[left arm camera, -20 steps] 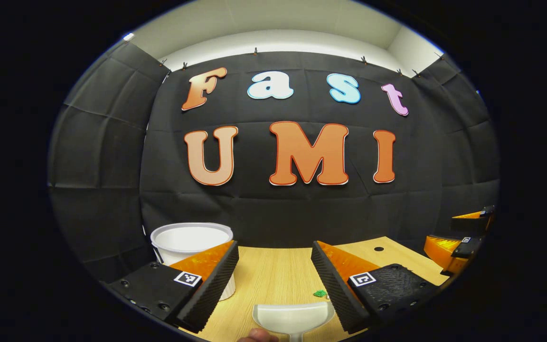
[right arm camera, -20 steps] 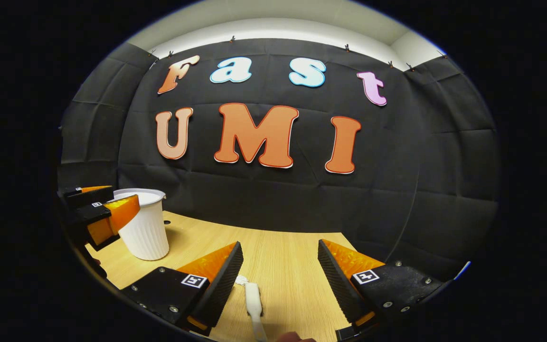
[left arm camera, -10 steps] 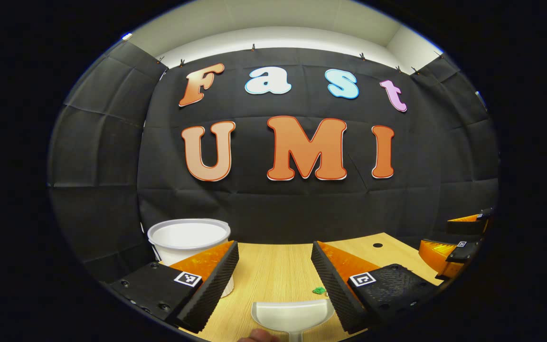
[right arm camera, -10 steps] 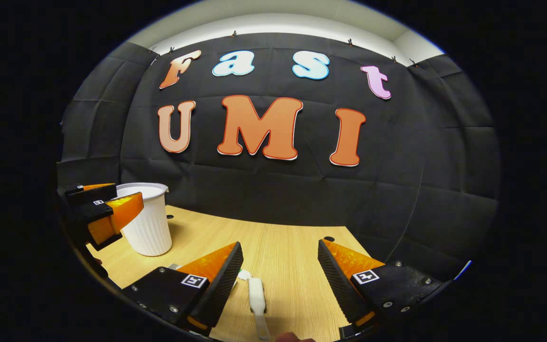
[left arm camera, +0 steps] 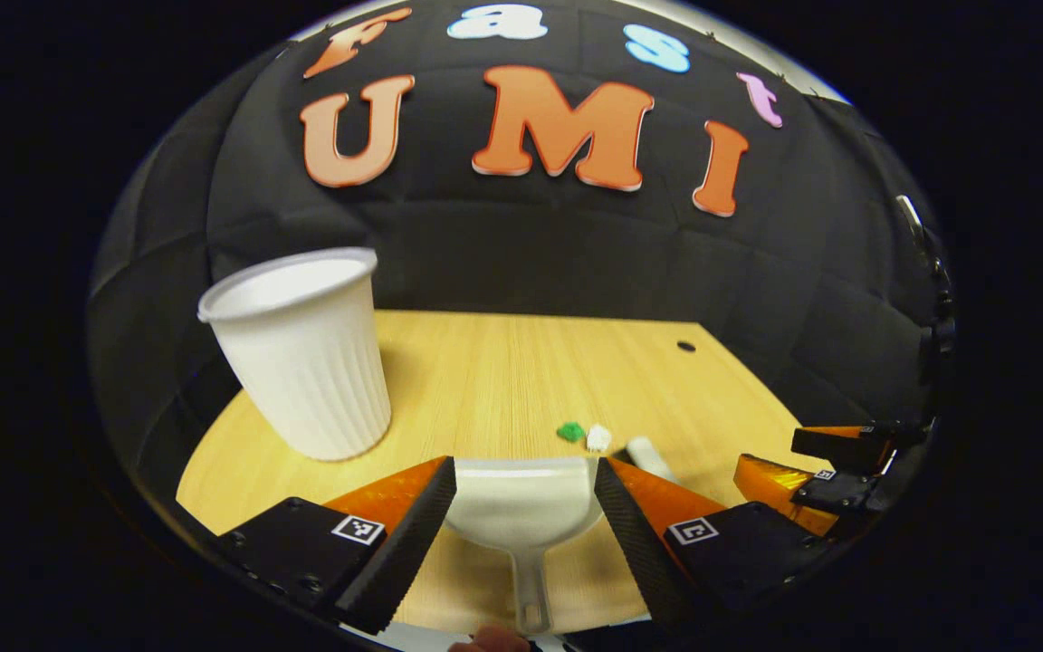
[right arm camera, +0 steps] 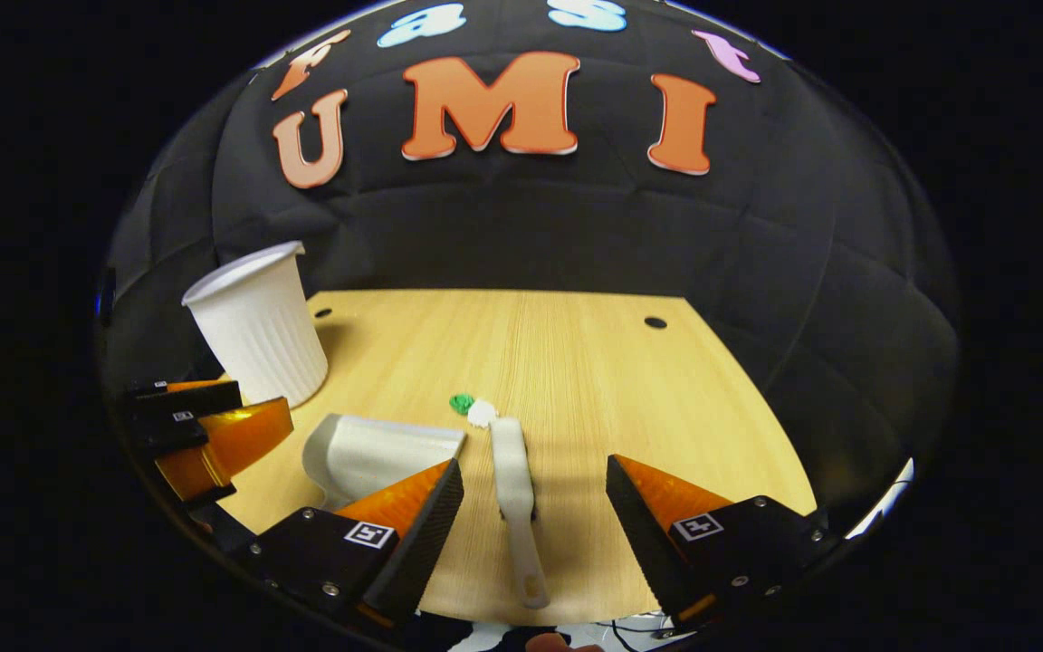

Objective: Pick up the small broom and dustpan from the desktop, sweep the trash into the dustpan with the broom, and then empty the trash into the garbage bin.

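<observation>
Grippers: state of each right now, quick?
Left gripper: open, holding nothing, jaws wide on either side of the dustpan lying on the desk.
Right gripper: open, holding nothing, broom on the desk between its jaws.

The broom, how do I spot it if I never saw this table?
Find the tall white cup at the table's back left. In front of it lies the wide white dustpan. The broom lies just right of it: a thin white stick, its far end touching two scraps.

The left gripper (left arm camera: 524, 493) and the right gripper (right arm camera: 535, 493) both tilt downward, each with fingers spread wide apart, holding nothing.
</observation>
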Tool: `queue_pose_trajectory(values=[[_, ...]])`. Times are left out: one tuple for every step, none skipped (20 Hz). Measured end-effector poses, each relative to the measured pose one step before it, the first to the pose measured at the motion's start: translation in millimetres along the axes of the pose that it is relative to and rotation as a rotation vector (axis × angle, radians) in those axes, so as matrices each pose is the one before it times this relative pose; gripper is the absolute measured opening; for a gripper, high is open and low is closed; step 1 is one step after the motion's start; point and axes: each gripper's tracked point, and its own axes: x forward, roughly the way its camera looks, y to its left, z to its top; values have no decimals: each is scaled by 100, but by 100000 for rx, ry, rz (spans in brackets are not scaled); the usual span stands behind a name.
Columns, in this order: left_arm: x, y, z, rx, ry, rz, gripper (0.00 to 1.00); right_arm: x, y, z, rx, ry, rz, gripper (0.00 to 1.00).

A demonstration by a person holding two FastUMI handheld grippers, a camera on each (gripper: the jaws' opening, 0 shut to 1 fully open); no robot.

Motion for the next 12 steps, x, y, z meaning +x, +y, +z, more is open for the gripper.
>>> queue_pose_trajectory(values=[[823, 348, -1773, -745, 8833, -1400, 98, 514, 500, -1562, 779, 4842, -273, 96], [634, 303, -1913, -1906, 8414, -2062, 99, 729, 299, -1309, 417, 4365, -648, 96], [914, 208, -416, -1381, 7051, -2047, 100, 813, 390, -1172, 453, 3769, 227, 96], [500, 317, -380, -1124, 6493, -1133, 99, 753, 360, -1094, 14, 4121, -355, 96], [575, 115, -319, -747, 6800, -306, 99, 691, 233, -1017, -1392, 3610, 253, 96], [451, -117, -127, -1335, 6466, -1251, 99, 560, -163, -547, -2198, 3093, -903, 96], [-485, 97, -212, -1624, 5973, -678, 98, 556, 110, -494, -2344, 2689, 542, 96], [-261, -98, -651, -1090, 3847, -139, 98, 704, 285, -232, -2207, 2390, 1297, 96], [7, 200, 89, -1362, 3337, 1110, 98, 719, 323, -278, -2585, 2838, 2036, 96], [183, -18, 430, -2188, 2985, 1152, 98, 746, -139, -73, -2533, 2847, 857, 96], [112, -87, 214, -3136, 3423, 911, 98, 670, -18, 24, -1830, 2700, 1724, 96], [441, 164, -159, -2026, 1813, 909, 98, 441, -134, 377, -854, 1359, 1082, 97]])
